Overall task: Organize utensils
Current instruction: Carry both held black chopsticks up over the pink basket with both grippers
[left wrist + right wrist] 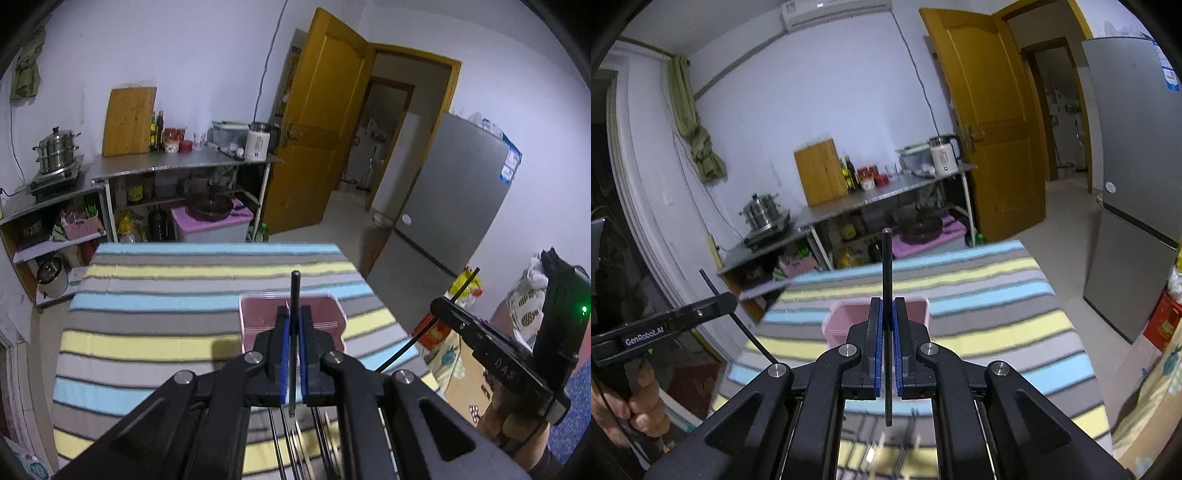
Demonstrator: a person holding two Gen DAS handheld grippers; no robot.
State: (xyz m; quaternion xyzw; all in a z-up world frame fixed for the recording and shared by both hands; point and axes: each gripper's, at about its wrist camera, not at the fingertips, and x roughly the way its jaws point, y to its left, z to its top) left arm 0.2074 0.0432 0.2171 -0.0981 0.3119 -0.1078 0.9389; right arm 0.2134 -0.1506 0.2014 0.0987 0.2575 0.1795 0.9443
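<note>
My left gripper [294, 314] is shut on a black chopstick [296, 291] that stands upright between the blue pads, above the striped table. My right gripper [885, 306] is shut on another black chopstick [887, 266], also upright. A pink tray [251, 314] lies on the striped cloth just beyond the left gripper, and it shows in the right wrist view [834, 317] too. Several loose chopsticks [295, 443] lie on the cloth below the left gripper. The right gripper appears in the left wrist view [443, 306], holding its chopstick. The left gripper appears in the right wrist view [727, 299].
The striped tablecloth [166, 332] covers the table. Behind it stands a steel shelf [184, 162] with a cutting board, bottles, a kettle and a steamer pot [57, 151]. A grey fridge [461, 192] and an open wooden door [317, 129] are at the right.
</note>
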